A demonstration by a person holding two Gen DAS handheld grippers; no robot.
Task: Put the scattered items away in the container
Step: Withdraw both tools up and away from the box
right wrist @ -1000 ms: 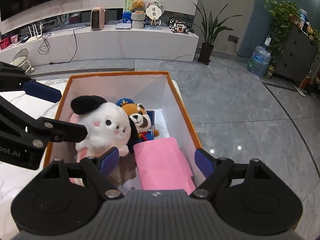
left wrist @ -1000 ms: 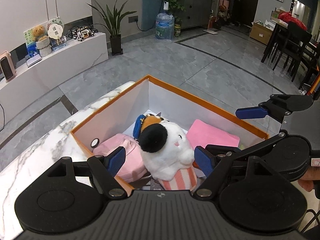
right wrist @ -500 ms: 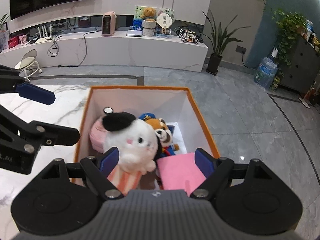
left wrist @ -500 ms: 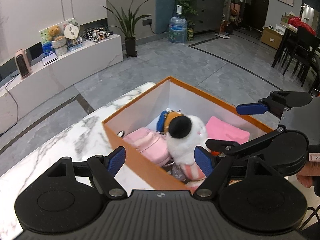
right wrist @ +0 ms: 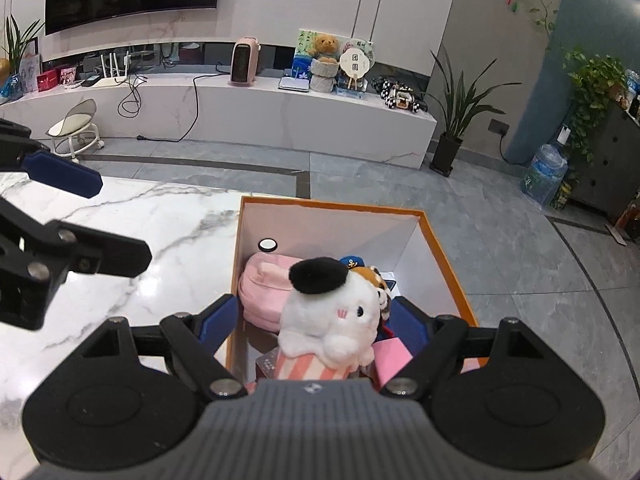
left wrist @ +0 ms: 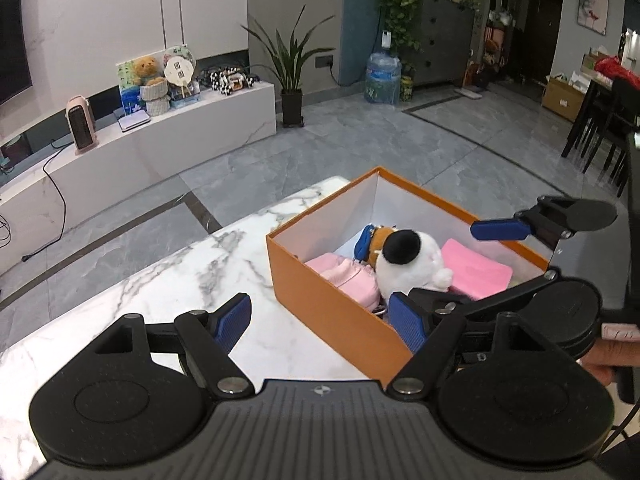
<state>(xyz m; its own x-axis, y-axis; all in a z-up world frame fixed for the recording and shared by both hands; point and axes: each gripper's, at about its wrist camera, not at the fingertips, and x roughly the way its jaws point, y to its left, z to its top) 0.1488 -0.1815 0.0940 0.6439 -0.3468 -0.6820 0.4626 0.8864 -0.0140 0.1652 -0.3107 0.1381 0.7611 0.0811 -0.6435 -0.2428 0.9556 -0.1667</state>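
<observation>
An orange box (left wrist: 320,300) (right wrist: 332,204) stands on the white marble table (left wrist: 180,272) near its far edge. Inside it sit a white plush with a black ear (left wrist: 408,264) (right wrist: 332,312), a pink bag (left wrist: 348,276) (right wrist: 264,280), a folded pink cloth (left wrist: 476,268) (right wrist: 394,354) and a brown plush in a blue cap (left wrist: 376,240) (right wrist: 372,274). My left gripper (left wrist: 320,318) (right wrist: 120,220) hangs open beside the box's near left corner, holding nothing. My right gripper (right wrist: 312,318) (left wrist: 444,262) is open above the box's near end, its pads apart from the white plush.
A person's hand (left wrist: 612,356) holds the right gripper's handle. Beyond the table is grey tiled floor with a low white cabinet (right wrist: 280,116), a potted plant (left wrist: 292,80), a water jug (left wrist: 382,78), a white stool (right wrist: 76,120) and dark dining chairs (left wrist: 600,128).
Both grippers have drawn back and risen away from the box, which now looks smaller and farther off. More marble table shows in both views. Both stay open and empty.
</observation>
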